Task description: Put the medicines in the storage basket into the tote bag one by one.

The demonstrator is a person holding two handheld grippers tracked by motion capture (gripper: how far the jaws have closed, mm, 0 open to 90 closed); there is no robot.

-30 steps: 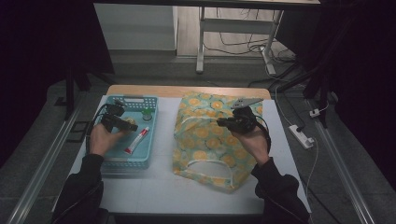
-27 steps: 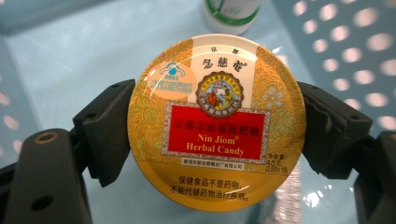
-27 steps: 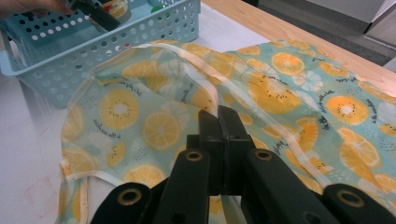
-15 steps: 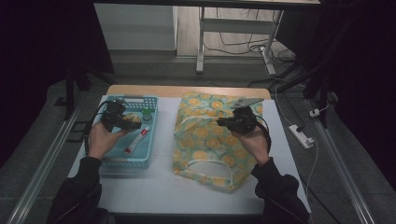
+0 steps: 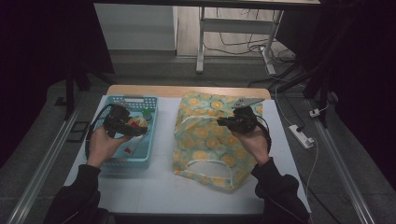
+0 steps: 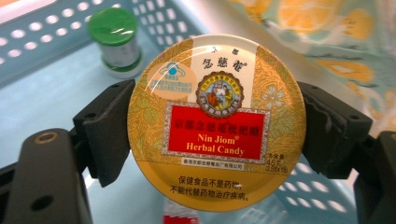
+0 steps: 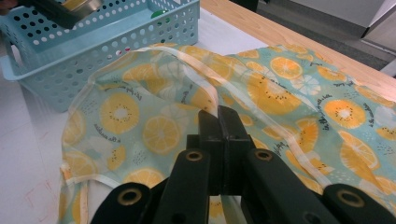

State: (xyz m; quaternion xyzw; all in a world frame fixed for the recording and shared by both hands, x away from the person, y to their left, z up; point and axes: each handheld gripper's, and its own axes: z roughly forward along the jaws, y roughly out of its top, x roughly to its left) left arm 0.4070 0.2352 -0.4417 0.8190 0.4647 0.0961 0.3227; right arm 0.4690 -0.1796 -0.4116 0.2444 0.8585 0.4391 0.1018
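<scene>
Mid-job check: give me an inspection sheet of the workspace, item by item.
Surface: white table, wooden strip at its far edge.
Job's things: round yellow herbal candy tin held over the blue basket; orange-print fabric bag lying beside the basket.
Clutter: green-capped jar and a red-and-white item in the basket.
Grippers: left tongs clamp the tin by its edges; right tongs shut on the bag's white trim.
Cables: one trails from each gripper; more on the floor beyond.
Surroundings: power strip on the floor at right; dark room.

A lab-like workroom: a white table (image 5: 154, 186) on bare floor, loose cables (image 5: 243, 44), a power strip (image 5: 300, 136).
</scene>
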